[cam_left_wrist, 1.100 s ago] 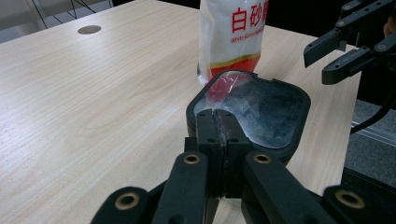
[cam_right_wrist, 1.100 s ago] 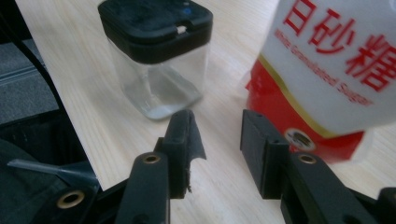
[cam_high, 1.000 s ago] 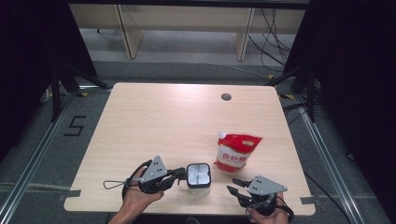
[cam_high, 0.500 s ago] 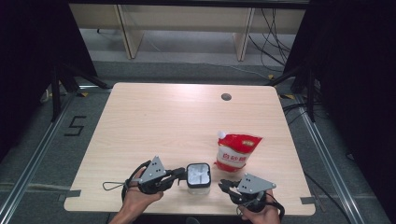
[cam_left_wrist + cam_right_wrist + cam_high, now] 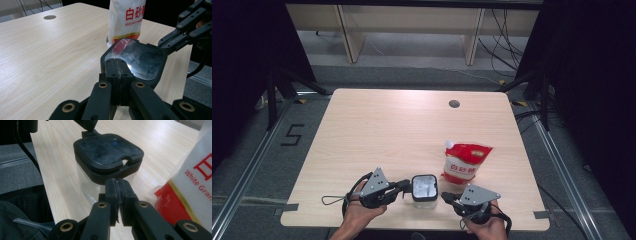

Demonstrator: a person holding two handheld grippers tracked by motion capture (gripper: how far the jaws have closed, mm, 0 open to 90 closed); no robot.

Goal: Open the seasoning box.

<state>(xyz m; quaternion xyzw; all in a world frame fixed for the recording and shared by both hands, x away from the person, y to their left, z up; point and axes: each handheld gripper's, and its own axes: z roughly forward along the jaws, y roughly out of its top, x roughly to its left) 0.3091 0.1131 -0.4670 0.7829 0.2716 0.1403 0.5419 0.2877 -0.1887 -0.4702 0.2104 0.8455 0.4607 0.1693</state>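
Left claw closed against upright jar, lid level

The container's lower body is hidden behind the left gripper in the left gripper view. The sugar bag is cut off by the top edge there; its printed text is partly lost. In the right gripper view, the bag runs off the right edge. Whether the right gripper touches the container's front wall cannot be told. In the high view, both forearms are cut off by the bottom edge, beyond the table's near edge.
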